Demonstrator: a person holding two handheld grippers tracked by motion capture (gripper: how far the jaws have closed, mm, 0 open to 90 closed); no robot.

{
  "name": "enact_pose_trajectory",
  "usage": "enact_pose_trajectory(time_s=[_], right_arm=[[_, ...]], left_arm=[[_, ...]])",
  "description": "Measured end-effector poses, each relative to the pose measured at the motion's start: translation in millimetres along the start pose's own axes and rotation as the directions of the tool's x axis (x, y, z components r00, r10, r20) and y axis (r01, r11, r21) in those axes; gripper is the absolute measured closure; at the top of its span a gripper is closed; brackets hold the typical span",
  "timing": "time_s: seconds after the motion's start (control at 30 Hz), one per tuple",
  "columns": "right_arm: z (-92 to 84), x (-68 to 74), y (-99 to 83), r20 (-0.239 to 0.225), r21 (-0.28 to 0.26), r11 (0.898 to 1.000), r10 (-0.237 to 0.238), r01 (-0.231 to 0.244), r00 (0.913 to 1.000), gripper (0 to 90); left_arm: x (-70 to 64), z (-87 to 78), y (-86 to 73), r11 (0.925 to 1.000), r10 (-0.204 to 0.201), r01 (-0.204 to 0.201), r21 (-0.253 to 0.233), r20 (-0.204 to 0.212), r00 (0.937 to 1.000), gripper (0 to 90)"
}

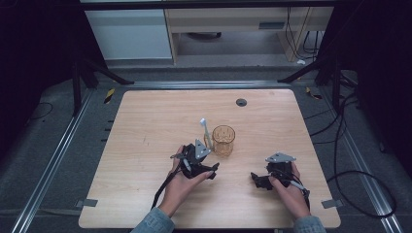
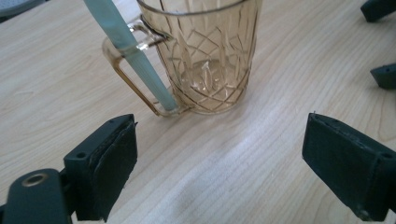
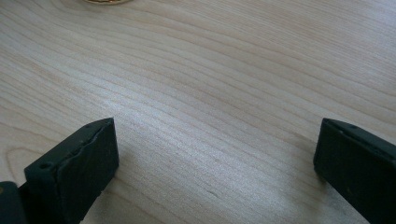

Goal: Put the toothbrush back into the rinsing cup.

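So at this point the toothbrush wasn't in the cup at all. It stood tilted outside it, threaded through the handle loop, foot on the tabletop right against the cup's base, head sticking up above the rim in the high view. The amber cut-glass cup sat upright near the middle of the tabletop and looked empty, as far as I could see through the glass.

The left gripper was just short of the cup, jaws spread wide with nothing between the pads, only bare wood there. The right gripper was parked off to the side, well apart from the cup, also wide open and holding nothing, pointing at plain tabletop.

My read: this was the step right after letting the brush go, or right before grabbing it again, and I couldn't tell which from a single moment. Either way the brush looked pretty precarious leaning in that handle. If the goal was getting it inside the cup, the next move would need the left gripper to close on the shaft above the handle loop, lift it straight up clear of the loop, then drop it over the rim without nudging the cup.
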State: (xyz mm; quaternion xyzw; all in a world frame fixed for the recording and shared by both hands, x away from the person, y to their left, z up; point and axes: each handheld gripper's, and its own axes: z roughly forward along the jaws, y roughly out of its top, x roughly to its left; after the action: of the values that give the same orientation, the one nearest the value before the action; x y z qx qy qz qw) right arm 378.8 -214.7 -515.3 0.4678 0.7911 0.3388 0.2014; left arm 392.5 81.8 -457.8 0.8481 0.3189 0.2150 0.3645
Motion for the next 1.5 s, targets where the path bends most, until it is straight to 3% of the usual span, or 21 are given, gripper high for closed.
enact_pose_trajectory(time_s=[0.43,0.63,1.07,1.5], right_arm=[[0.0,0.0,0.0,0.002,0.001,1.0,-0.001,0.001,1.0,0.4],[0.1,0.1,0.0,0.001,0.0,1.0,0.001,-0.001,1.0,0.4],[0.0,0.1,0.1,0.002,0.001,1.0,0.0,0.0,1.0,0.4],[0.0,0.0,0.1,0.004,0.002,1.0,-0.001,0.001,1.0,0.3]], left_arm=[[-2.1,3.7,-10.1,0.9932,0.051,-0.054,0.104,0.028,0.9983,7.7],[7.5,2.1,-15.2,0.9875,0.061,-0.064,0.144,0.025,0.9978,7.4],[28.6,-2.6,-22.2,0.9828,0.025,-0.025,0.183,0.004,0.9997,7.2],[64.2,-17.3,-36.1,0.9803,-0.031,0.041,0.193,-0.054,0.9981,6.7]])
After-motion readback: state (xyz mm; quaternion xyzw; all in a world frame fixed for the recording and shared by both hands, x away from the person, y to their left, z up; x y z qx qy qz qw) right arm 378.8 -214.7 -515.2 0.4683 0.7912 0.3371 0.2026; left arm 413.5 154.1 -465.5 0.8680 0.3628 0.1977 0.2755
